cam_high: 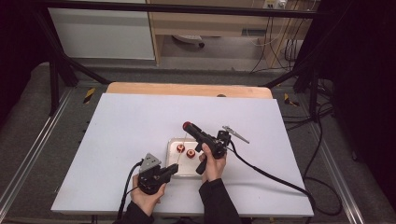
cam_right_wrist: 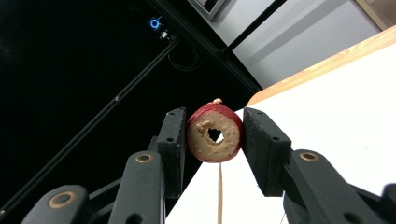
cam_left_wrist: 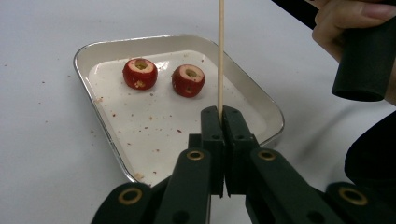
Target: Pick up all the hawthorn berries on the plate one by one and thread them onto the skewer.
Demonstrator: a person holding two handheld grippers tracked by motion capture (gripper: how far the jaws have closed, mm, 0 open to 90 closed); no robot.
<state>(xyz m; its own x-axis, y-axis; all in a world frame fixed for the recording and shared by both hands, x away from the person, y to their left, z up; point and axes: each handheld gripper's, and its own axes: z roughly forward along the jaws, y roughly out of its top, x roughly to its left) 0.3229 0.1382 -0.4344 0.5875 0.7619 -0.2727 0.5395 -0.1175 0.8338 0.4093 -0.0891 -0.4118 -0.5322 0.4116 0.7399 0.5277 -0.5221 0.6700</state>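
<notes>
While the skewer stands upright: the cored fruit piece hangs above its tip.

Left gripper [cam_left_wrist: 219,122]: jaws clamped tight on the wooden skewer [cam_left_wrist: 220,56], long axis near vertical, low at the near edge of the tray [cam_left_wrist: 273,114].

Right gripper [cam_right_wrist: 215,135]: jaws pinching the red fruit ring [cam_right_wrist: 215,133] by its sides, raised over the table [cam_high: 130,126].

Key relation: seen along the right gripper, the skewer [cam_right_wrist: 219,193] lies just below the ring, roughly in line with its hole.

Likely next move: lower the ring onto the tip.

Remaining fruit [cam_left_wrist: 140,73], [cam_left_wrist: 188,80]: two cored pieces in the tray.

Two cored fruits [cam_left_wrist: 140,73] lie side by side in the tray [cam_left_wrist: 261,105]; skewer [cam_left_wrist: 220,56] just beside them.
</notes>
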